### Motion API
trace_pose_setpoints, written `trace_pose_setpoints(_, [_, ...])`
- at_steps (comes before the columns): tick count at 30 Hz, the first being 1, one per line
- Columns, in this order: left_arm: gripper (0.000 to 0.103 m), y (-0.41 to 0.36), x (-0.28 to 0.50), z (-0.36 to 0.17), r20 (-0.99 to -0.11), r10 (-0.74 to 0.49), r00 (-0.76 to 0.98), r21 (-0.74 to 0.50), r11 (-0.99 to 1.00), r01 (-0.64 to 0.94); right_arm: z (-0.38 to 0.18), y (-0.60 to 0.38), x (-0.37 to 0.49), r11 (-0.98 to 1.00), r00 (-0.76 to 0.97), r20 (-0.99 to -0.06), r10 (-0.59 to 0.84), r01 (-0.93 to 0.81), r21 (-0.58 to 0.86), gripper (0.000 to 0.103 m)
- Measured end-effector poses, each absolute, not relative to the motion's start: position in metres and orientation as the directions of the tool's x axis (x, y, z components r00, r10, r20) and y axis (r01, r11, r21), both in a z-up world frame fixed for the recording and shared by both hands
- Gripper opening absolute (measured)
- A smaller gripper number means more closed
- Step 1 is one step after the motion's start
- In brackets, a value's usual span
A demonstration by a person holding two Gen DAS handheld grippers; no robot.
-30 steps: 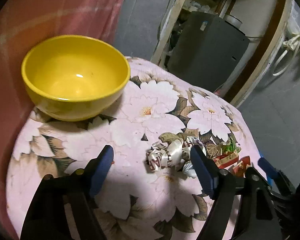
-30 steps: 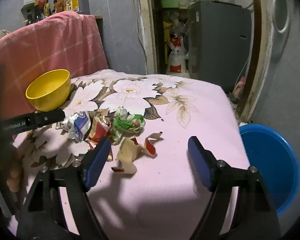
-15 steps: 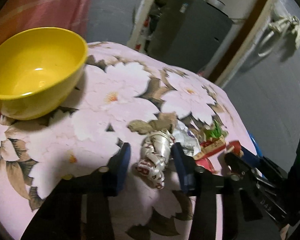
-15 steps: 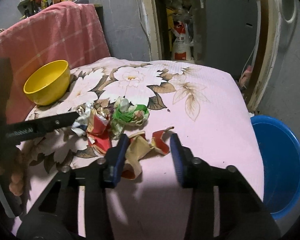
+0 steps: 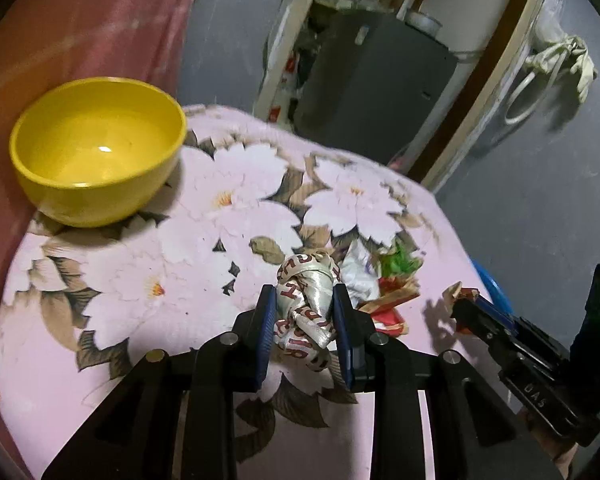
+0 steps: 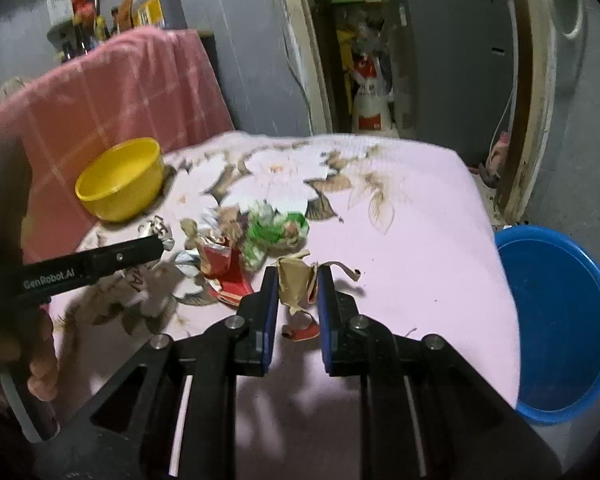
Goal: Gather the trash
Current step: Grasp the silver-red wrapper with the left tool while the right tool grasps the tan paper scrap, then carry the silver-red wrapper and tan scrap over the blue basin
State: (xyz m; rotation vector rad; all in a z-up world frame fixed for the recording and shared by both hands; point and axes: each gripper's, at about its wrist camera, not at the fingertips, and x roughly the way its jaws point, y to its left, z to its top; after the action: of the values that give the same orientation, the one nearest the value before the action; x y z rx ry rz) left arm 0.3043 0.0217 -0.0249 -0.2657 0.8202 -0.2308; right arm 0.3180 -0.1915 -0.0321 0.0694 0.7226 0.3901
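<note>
- On the pink flowered cloth (image 6: 412, 248), seen whole only from the right wrist, the far corner falls toward a doorway; the left wrist view shows just the flowered near part (image 5: 220, 216).
- Beside the cloth's right edge stands a blue basin (image 6: 556, 320), nothing visible inside it; the left wrist view catches only a sliver of blue (image 5: 494, 292).
- At the cloth's left, against a red checked blanket (image 6: 112, 88), sits a yellow bowl (image 5: 96, 148); the left wrist view looks into it and shows it bare.
- Between bowl and basin lies a wrapper pile (image 6: 256, 240) of green, red and white scraps.
- The left gripper (image 5: 304, 304) has just been closing and now pinches a crumpled white wrapper (image 5: 308, 312) with red lettering.
- The right gripper (image 6: 298, 284) has just been closing and now clamps a tan paper scrap (image 6: 294, 284) with red edges, just right of the pile.
</note>
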Motion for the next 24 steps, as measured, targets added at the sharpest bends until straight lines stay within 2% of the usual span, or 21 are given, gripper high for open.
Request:
trace_pose_setpoints(6, [0.024, 0.011, 0.288, 0.003, -0.596, -0.319, 0.737, -0.339, 0.932, 0.130, -0.003, -0.203, 0.297, 0.930, 0.768, -0.525, 0.366, -0.325, 0.173, 0.026])
trace_pose_setpoints(10, [0.024, -0.005, 0.276, 0.027, -0.516, -0.334, 0.789, -0.328, 0.928, 0.178, 0.024, -0.214, 0.279, 0.934, 0.833, -0.423, 0.356, -0.326, 0.144, 0.026])
trace_pose_setpoints(19, [0.024, -0.061, 0.258, 0.073, -0.358, -0.387, 0.850, -0.264, 0.915, 0.305, 0.069, -0.247, 0.239, 0.954, 0.927, -0.223, 0.301, -0.289, 0.085, 0.026])
trace_pose_setpoints(24, [0.024, -0.096, 0.249, 0.091, -0.297, -0.428, 0.853, -0.216, 0.901, 0.377, 0.085, -0.267, 0.225, 0.966, 0.955, -0.148, 0.257, -0.248, 0.076, 0.026])
